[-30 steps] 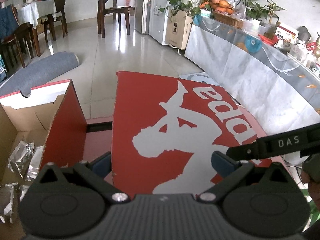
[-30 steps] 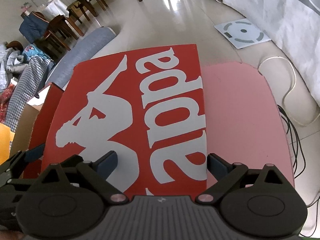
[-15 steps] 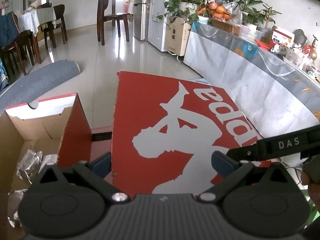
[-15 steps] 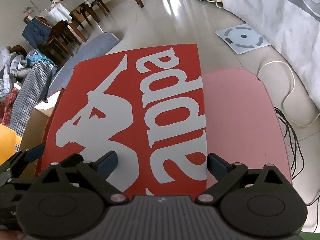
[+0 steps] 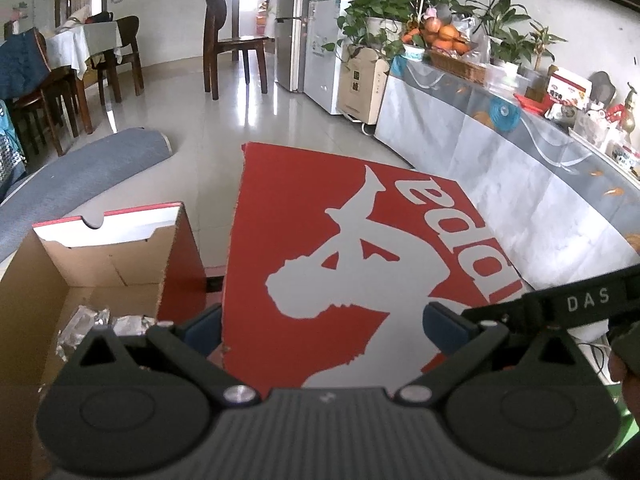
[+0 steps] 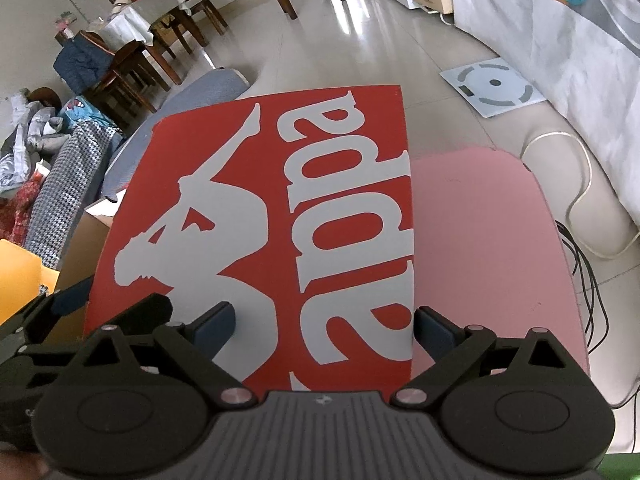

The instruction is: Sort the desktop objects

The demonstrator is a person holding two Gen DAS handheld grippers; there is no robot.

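Observation:
A red box lid point(image 5: 340, 240) with a white figure and lettering fills the middle of both views, its near edge just under the fingers. My left gripper point(image 5: 322, 320) stands wide apart: its left fingertip is outside the lid's left edge, its right one over the lid. My right gripper point(image 6: 324, 320) is equally wide, its right fingertip beside the lid's point(image 6: 280, 200) right edge and its left one over the print. Neither pair of fingers closes on the lid. An open cardboard box point(image 5: 100, 264) with foil packets point(image 5: 88, 320) lies at the left.
A pink tabletop point(image 6: 480, 240) lies under and right of the lid. Beyond it are a bathroom scale point(image 6: 494, 84) and cables point(image 6: 580, 260) on the floor. A rolled grey mat point(image 5: 80, 176) lies far left. A cloth-covered counter point(image 5: 520, 168) runs along the right.
Both views have tilted up and show more of the room. The lid has kept its place between the fingers. The open box now sits lower and farther left of the lid.

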